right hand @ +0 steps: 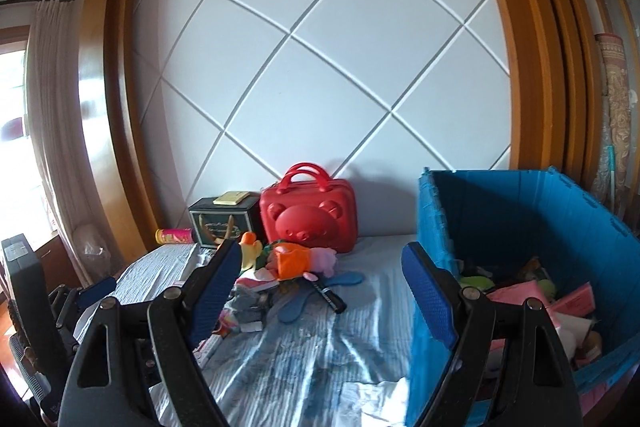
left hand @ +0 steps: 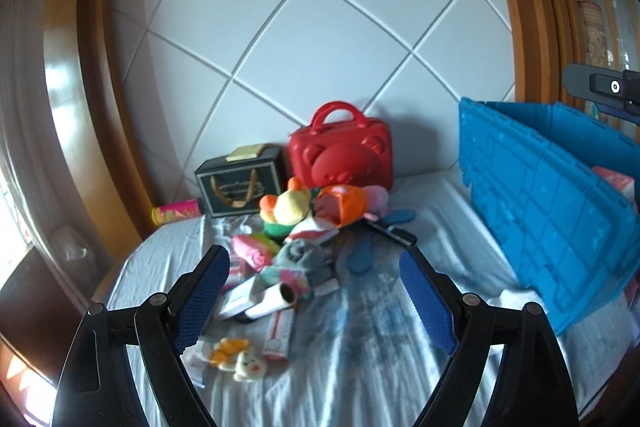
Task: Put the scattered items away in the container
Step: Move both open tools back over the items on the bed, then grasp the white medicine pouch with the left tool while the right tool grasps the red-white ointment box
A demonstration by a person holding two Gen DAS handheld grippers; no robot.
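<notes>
Left wrist view: left gripper (left hand: pixel 314 291) jaws wide, nothing held, aimed at the toy pile (left hand: pixel 296 243) at 12 o'clock on the bed sheet (left hand: pixel 360 347); blue crate (left hand: pixel 560 227) at 2 o'clock. Right gripper (right hand: pixel 322 291) also wide and empty, crate wall (right hand: pixel 432 227) at 3 o'clock, some items already inside. Judgement: pick one loose piece at the pile's near edge, e.g. cardboard tube (left hand: pixel 276 301), straddle it squarely, close firmly, lift clear before swinging to the crate.
</notes>
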